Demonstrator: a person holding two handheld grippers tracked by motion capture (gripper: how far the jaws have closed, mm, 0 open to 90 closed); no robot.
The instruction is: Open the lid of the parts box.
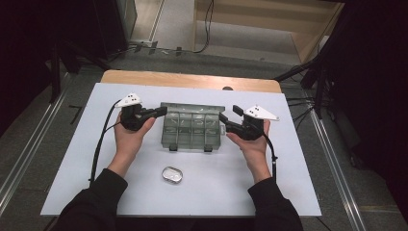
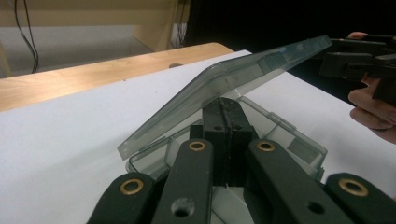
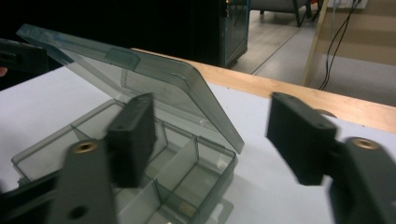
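Smoky clear plastic makes up the compartment box (image 1: 192,129), which sits on the white table sheet (image 1: 72,159) between the two hands. Seen from the high view the box reads almost flat, with the left gripper (image 1: 156,112) at its left end and the right gripper (image 1: 225,119) at its right end. The gripper views add what that angle flattens — the hinged lid (image 2: 224,81) stands propped at a slant over the divided tray.

In the left gripper view the left gripper's (image 2: 229,135) pads are pressed flat together with nothing between them, sitting just under the raised lid at the tray's rim. In the right gripper view the right gripper (image 3: 219,135) has its pads parted; one pad overlaps the tray wall, the other stands off over the sheet, and neither presses on the box.

A small oval metal tin (image 1: 172,175) lies nearer the person than the box, apart from it. The sheet's far edge meets a bare wooden strip (image 1: 192,79) beyond the box, and white sheet lies open on both sides.
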